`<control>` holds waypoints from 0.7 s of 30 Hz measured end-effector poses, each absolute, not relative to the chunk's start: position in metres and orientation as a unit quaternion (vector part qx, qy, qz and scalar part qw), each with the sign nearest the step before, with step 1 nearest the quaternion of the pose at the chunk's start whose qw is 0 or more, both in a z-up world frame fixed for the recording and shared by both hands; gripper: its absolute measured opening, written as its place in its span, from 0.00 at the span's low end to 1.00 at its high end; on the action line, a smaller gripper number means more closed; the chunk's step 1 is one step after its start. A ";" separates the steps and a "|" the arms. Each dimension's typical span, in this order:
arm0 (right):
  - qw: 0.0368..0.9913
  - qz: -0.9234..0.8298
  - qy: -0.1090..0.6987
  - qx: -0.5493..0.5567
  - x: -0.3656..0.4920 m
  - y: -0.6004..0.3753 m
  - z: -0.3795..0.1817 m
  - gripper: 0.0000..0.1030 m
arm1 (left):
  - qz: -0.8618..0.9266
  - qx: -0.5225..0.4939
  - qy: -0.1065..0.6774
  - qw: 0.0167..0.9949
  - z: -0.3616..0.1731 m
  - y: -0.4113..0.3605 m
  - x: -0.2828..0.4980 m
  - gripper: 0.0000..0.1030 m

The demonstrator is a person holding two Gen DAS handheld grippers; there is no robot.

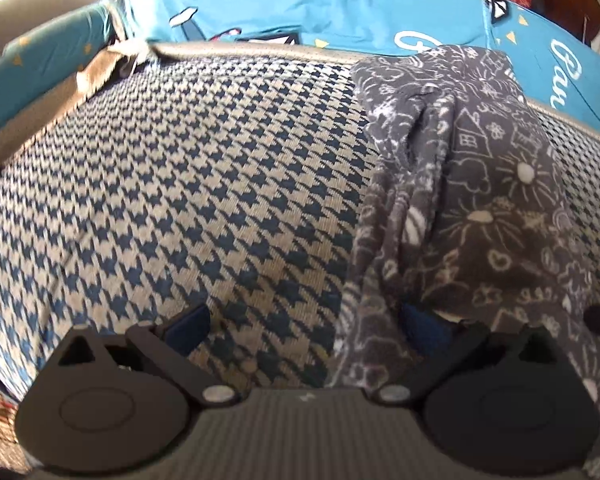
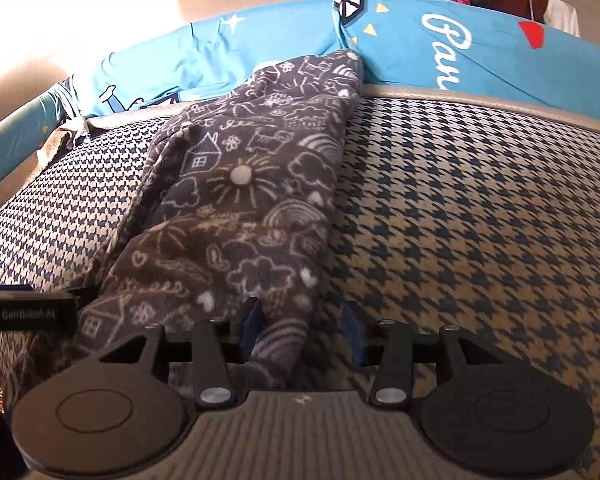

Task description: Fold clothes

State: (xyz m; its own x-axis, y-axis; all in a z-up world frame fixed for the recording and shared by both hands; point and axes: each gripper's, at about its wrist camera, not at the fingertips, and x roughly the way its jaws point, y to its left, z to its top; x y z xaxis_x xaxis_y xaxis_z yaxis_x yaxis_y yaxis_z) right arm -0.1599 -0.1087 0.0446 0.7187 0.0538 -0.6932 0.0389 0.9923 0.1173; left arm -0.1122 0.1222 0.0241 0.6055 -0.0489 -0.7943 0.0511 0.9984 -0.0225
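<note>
Both tilted down: left gripper (image 1: 306, 328) apart; right gripper (image 2: 302, 332) apart astride grey garment (image 2: 252, 200) edge

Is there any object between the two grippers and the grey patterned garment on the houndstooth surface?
Nothing visible. The grey doodle-print garment lies directly at the right gripper, its near corner between the open jaws. The left gripper is open at its left edge.
</note>
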 end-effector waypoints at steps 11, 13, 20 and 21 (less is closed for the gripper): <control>0.938 0.040 0.335 0.073 -0.207 -0.099 0.062 0.44 | -0.049 -0.009 0.413 0.909 0.040 0.119 -0.136 1.00; 0.942 0.049 0.325 0.060 -0.213 -0.093 0.063 0.44 | -0.048 -0.001 0.408 0.912 0.041 0.116 -0.139 1.00; 0.939 0.084 0.330 0.035 -0.222 -0.075 0.060 0.44 | -0.032 -0.004 0.434 0.900 0.033 0.120 -0.141 1.00; 0.936 0.084 0.339 0.030 -0.222 -0.073 0.057 0.44 | -0.030 -0.002 0.435 0.900 0.032 0.121 -0.142 1.00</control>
